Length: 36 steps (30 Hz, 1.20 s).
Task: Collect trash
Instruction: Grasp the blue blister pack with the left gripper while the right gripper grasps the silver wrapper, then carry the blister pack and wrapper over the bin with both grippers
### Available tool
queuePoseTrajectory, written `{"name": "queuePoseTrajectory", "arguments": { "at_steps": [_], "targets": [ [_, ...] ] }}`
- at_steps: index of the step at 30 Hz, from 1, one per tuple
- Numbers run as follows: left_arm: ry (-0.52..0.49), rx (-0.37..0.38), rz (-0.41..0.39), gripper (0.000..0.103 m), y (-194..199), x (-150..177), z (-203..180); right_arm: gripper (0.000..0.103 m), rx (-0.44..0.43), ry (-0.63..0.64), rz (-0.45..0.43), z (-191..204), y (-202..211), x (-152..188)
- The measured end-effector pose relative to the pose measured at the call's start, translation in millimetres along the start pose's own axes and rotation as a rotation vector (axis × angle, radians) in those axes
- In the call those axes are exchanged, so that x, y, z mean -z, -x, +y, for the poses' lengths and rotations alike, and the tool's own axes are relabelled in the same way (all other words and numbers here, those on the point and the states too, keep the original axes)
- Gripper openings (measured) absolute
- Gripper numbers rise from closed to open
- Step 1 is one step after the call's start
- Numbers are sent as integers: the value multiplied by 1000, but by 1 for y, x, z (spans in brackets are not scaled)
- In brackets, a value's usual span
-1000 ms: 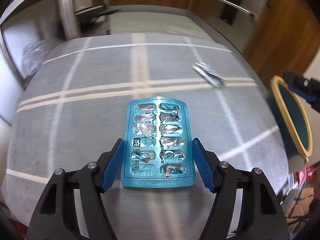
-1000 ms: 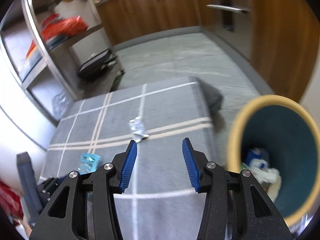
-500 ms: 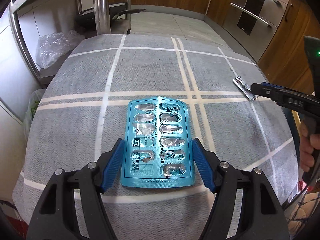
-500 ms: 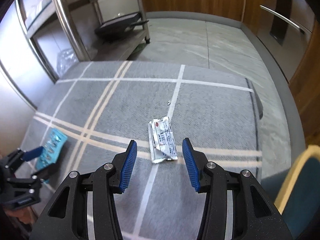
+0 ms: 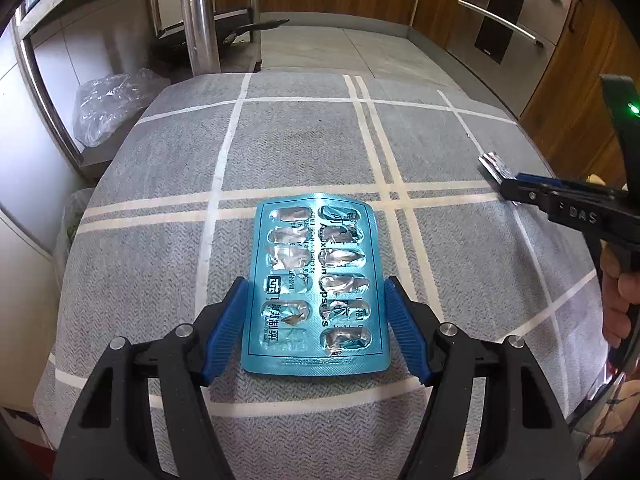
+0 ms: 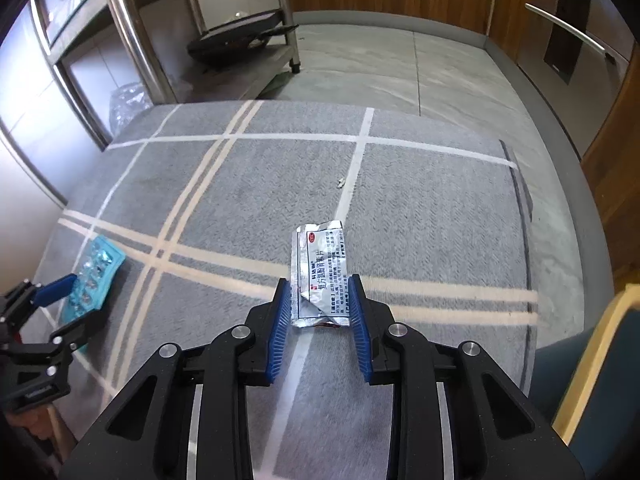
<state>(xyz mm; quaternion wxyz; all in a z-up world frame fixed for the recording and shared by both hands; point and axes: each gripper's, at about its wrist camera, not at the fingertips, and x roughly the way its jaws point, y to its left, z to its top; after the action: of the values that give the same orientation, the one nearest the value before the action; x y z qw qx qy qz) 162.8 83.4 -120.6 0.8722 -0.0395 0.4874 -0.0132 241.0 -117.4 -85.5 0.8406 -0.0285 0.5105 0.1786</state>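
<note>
On the grey checked table [image 5: 168,216], a blue blister pack [image 5: 316,288] lies flat with its emptied foil pockets up. The left gripper [image 5: 316,328] is spread wide around the near half of the pack, a blue pad on each side, neither clearly touching it. Well to the right on the same table lies a silver sachet [image 6: 320,272] with printed text. The right gripper [image 6: 320,320] straddles the near end of the sachet, its blue pads just beside the edges; whether they pinch it I cannot tell. A teal bin [image 6: 600,380] with a yellow rim stands off the right edge of the table
</note>
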Motion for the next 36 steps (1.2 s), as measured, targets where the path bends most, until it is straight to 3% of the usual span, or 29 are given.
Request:
{"name": "queuePoseTrajectory", "arguments": {
  "at_steps": [10,22,36],
  "targets": [
    [25,62,-43,67,18,0,-18,31,-7,-94,-74,-5,69,30],
    [-40,124,-110,67,63,-8,-72,31,-2,-196,-172,-25,153,75],
    [-86,172,-148,67,101,-14,-118,31,9,-308,-249,-64,190,108]
  ]
}}
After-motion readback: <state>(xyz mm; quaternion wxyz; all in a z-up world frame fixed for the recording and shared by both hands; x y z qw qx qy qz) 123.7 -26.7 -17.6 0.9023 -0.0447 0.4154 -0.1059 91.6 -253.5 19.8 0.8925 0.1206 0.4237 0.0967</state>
